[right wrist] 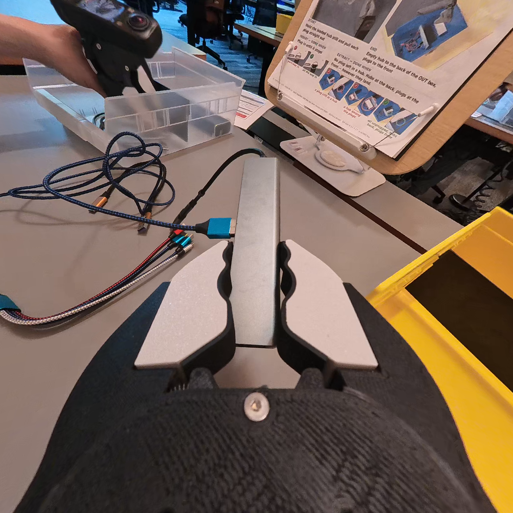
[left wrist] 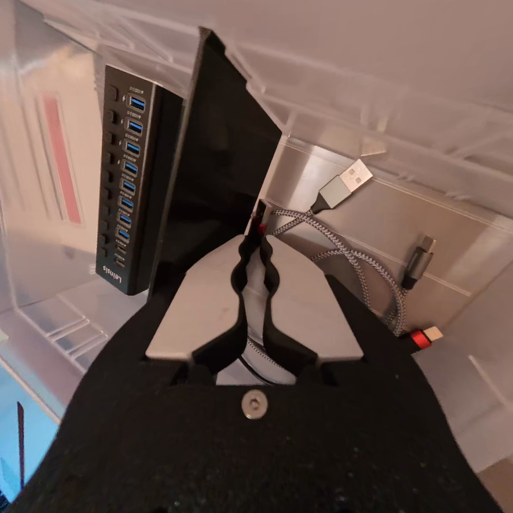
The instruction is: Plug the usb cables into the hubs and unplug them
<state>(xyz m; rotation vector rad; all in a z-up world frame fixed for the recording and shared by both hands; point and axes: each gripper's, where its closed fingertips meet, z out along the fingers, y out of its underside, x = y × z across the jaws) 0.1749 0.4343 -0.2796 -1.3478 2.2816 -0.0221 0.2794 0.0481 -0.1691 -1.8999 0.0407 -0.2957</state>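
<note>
Inside a clear plastic bin (left wrist: 388, 83), the left gripper (left wrist: 256, 244) is pinching a red-collared USB plug (left wrist: 259, 219) at its fingertips, with that plug's braided grey cable (left wrist: 291, 222) trailing off to the right. A black multi-port hub (left wrist: 125, 180) is standing upright to the left, beside a dark divider (left wrist: 222, 152). On the grey table (right wrist: 347, 222), the right gripper (right wrist: 254, 249) is clamping a long silver hub (right wrist: 256, 249) between its jaws, a blue-shelled plug (right wrist: 219, 228) sitting in the hub's left side. To seat the red plug well, the person is likely needing to carry it clear of the bin, square its metal end to a free port, then push straight in while the right gripper is bracing the hub.
</note>
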